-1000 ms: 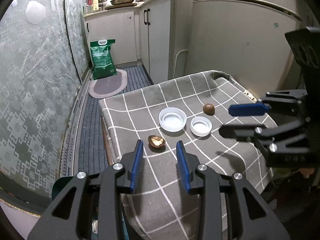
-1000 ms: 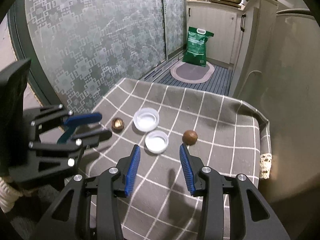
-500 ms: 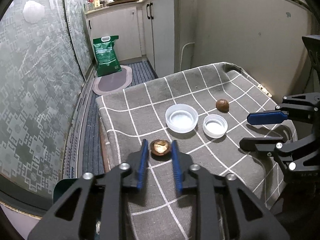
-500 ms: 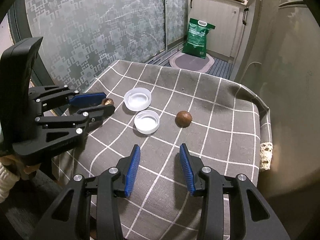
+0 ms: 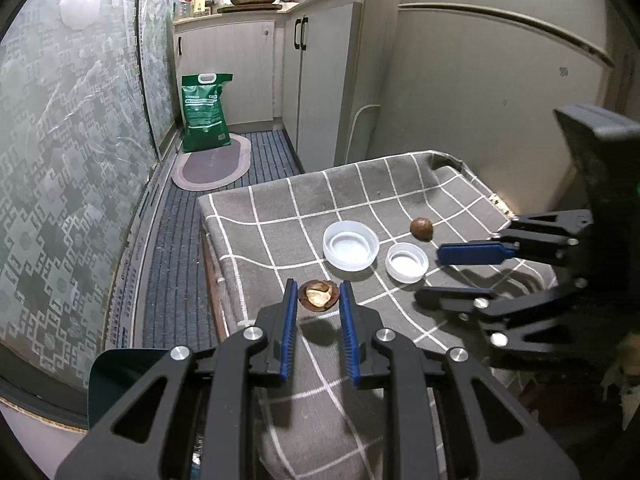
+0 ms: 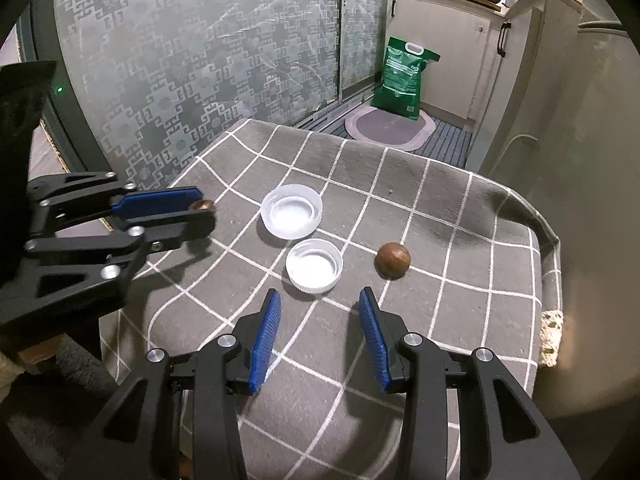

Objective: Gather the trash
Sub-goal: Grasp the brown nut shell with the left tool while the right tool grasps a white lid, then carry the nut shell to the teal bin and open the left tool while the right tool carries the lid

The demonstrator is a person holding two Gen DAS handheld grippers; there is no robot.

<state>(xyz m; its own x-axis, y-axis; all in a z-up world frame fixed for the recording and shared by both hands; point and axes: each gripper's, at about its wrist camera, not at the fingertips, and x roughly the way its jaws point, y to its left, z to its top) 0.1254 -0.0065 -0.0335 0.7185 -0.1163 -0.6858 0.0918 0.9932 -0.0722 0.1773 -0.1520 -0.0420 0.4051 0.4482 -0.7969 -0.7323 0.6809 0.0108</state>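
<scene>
Checked cloth (image 6: 440, 320) held two lids, one whole nut (image 6: 393, 260); left gripper (image 5: 318, 300) pinched a half-hidden cracked shell (image 5: 319, 296); right gripper (image 6: 319, 304) gaped empty.

Grey checked woven tablecloth (image 6: 440, 320): matt, slightly fuzzy. Two translucent white plastic lids (image 6: 291, 211) (image 6: 314, 266): smooth, glossy. Round brown nut (image 6: 393, 260): smooth, dull sheen. Cracked brown nutshell half (image 5: 319, 295): rough inside. Frosted patterned glass door (image 6: 200, 60): textured.

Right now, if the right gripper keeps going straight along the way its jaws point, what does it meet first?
Most likely the smaller white lid, lying just ahead of the right gripper on the checked cloth. The whole nut sits off to the right of that line. Depth is hard to judge, so it may touch cloth first.
</scene>
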